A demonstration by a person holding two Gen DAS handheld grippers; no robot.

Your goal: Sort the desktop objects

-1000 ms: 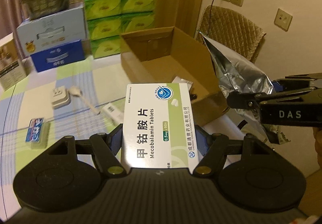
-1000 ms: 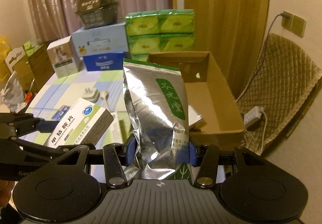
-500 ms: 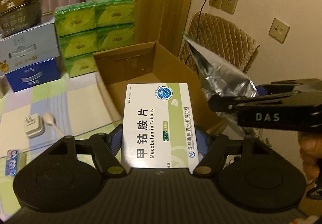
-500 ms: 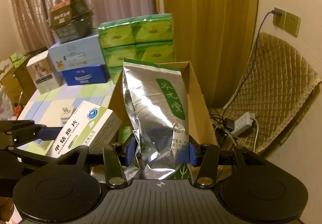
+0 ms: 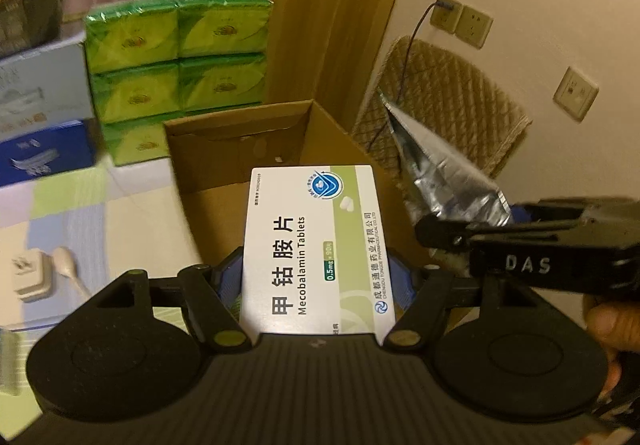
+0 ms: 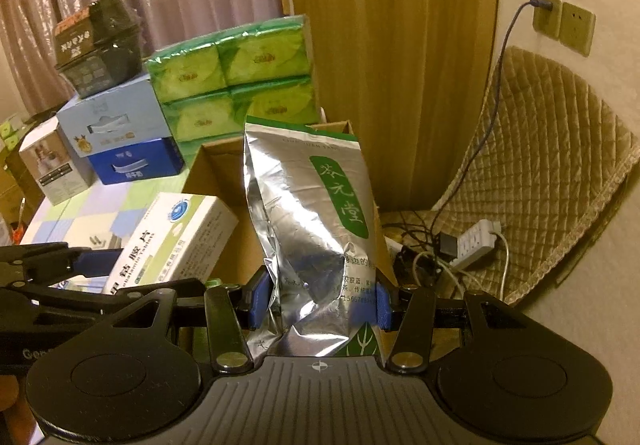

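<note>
On the table point(image 5: 132, 197) at the left lie a white plug adapter point(image 5: 30, 275) and stacked green tissue packs point(image 5: 176, 57); the left gripper point(image 5: 318, 277) has its fingers clamped on a white Mecobalamin tablet box point(image 5: 316, 245), held over the open cardboard box point(image 5: 240, 149); just to the right, the right gripper point(image 6: 318, 299) pinches the lower part of an upright silver foil pouch point(image 6: 312, 213), near the box's right wall; a quilted chair point(image 6: 540, 173) stands beyond.
</note>
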